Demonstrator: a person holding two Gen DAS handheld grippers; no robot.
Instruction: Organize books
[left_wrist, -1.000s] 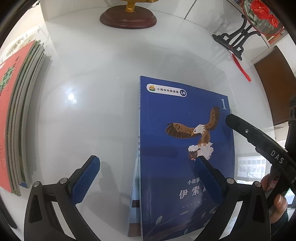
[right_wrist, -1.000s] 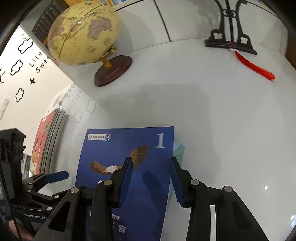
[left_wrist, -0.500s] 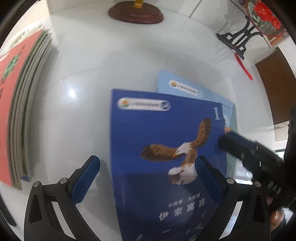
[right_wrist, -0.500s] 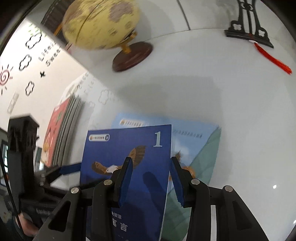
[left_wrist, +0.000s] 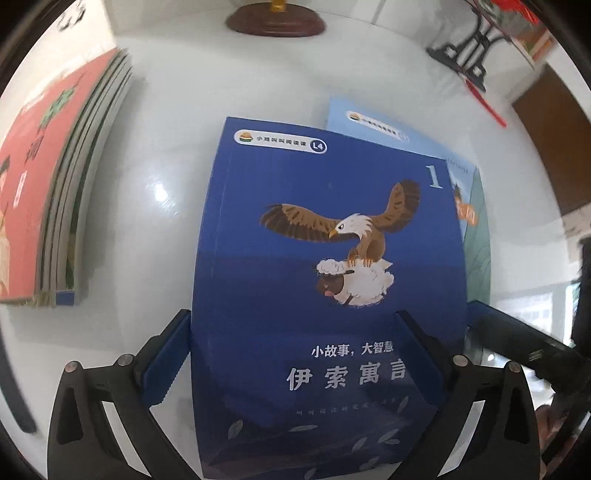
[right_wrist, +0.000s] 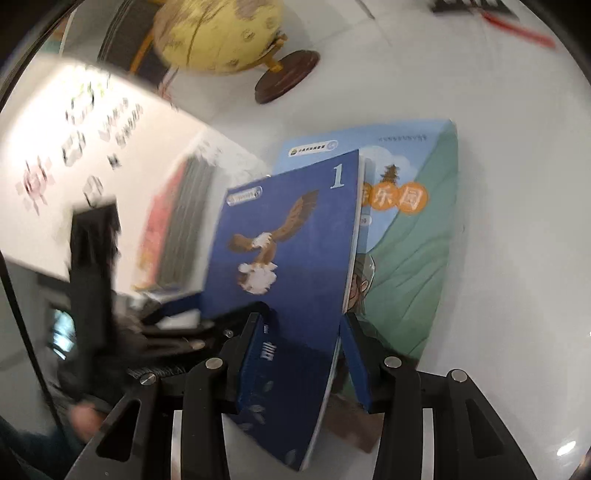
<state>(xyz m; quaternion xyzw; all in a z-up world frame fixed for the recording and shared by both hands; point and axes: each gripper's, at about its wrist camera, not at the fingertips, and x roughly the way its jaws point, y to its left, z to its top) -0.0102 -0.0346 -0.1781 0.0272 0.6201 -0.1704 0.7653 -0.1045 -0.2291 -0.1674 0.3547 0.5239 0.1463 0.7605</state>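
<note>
Right hand-held gripper (right_wrist: 306, 354) clamped; left hand-held gripper (left_wrist: 291, 365) spread.

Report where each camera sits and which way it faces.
Left wrist: on the left claw, looking steeply down at the blue eagle book over the white table; its two fingers show.
Right wrist: on the right claw, slanting down toward the globe; its fingers and the blurred left claw show.
Shared: blue eagle book, light-blue book beneath, red-covered stack.

The white worktop (left_wrist: 162, 155) is glossy, mirroring lamps. The dark blue book (left_wrist: 325, 280) has a smooth paper cover with slight sheen. The globe's base (right_wrist: 288, 75) looks like polished wood.
</note>
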